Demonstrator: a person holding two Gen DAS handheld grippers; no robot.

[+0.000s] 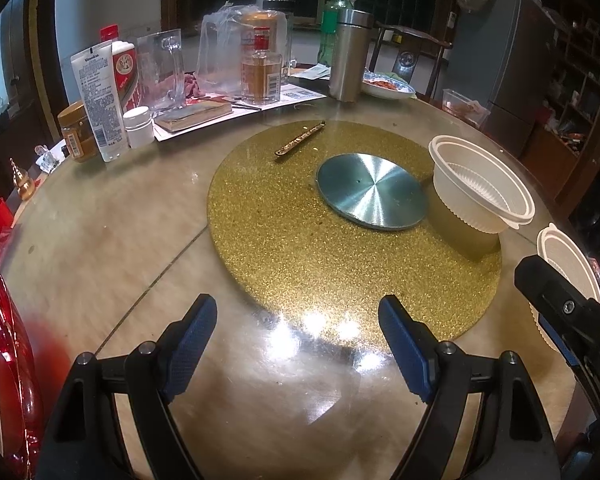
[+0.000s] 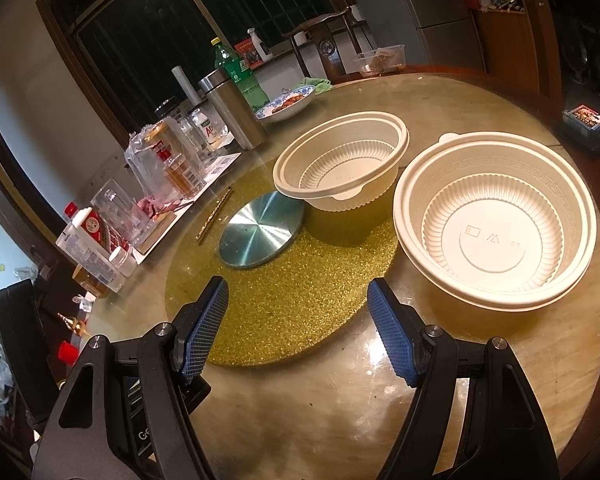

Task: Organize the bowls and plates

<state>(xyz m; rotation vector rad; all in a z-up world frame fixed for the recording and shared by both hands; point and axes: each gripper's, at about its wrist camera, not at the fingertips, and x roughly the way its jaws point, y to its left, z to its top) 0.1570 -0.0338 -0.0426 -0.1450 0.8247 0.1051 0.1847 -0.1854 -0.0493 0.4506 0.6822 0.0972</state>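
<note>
Two white plastic bowls wait on a round table: the near bowl (image 2: 496, 224) just ahead and right of the right gripper (image 2: 296, 328), the far bowl (image 2: 342, 164) beyond it on a gold mat (image 2: 300, 280). Both grippers gape empty; the left gripper (image 1: 296, 344) sits farther off.

The right gripper (image 2: 296, 328) hovers with its jaws apart and empty above a round gold glitter mat (image 2: 300, 280). A ribbed cream plastic bowl (image 2: 342, 162) stands on the mat; a larger cream plastic bowl (image 2: 496, 224) sits just beside it on the glossy round table (image 2: 340, 420).
</note>
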